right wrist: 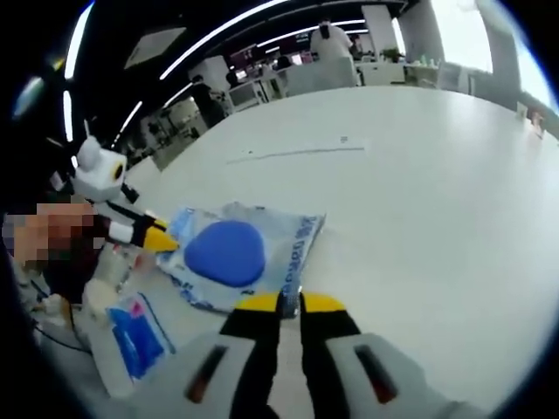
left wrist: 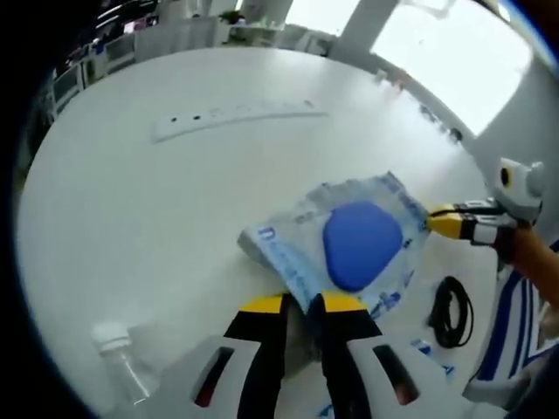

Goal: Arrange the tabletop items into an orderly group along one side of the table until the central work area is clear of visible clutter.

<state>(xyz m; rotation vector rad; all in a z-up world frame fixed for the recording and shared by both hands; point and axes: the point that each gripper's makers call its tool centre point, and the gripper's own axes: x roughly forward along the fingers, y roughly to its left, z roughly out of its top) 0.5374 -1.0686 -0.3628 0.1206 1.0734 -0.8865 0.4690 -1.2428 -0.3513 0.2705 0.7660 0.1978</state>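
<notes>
Left gripper view: the left gripper (left wrist: 301, 305) rises from the bottom centre, its yellow-tipped jaws drawn narrow and pinched on the near edge of a clear plastic packet (left wrist: 336, 240) with a blue oval pad inside. The packet sits centre-right of the frame on the white table (left wrist: 131, 218). At right, the right gripper (left wrist: 441, 218) is seen clamped on the packet's opposite edge. A coiled black cable (left wrist: 452, 310) lies lower right, a clear bottle (left wrist: 122, 362) with a white cap lower left, a white power strip (left wrist: 236, 118) upper left. Bright windows are noted at the top right.

Right gripper view: the right gripper (right wrist: 288, 305) at bottom centre is closed tight on the packet's edge (right wrist: 240, 253); the left gripper (right wrist: 162, 240) is seen at left gripping the other side. A blue-printed packet (right wrist: 135, 336) lies lower left. An open office with ceiling light strips is seen at the top, with people far off.

Step judged: the packet is held by both tools, likely mid-carry toward a table side. Next move would call for a coordinated shift beside the other items, then release. Tabletop is smooth, glossy, mostly bare at far side.
</notes>
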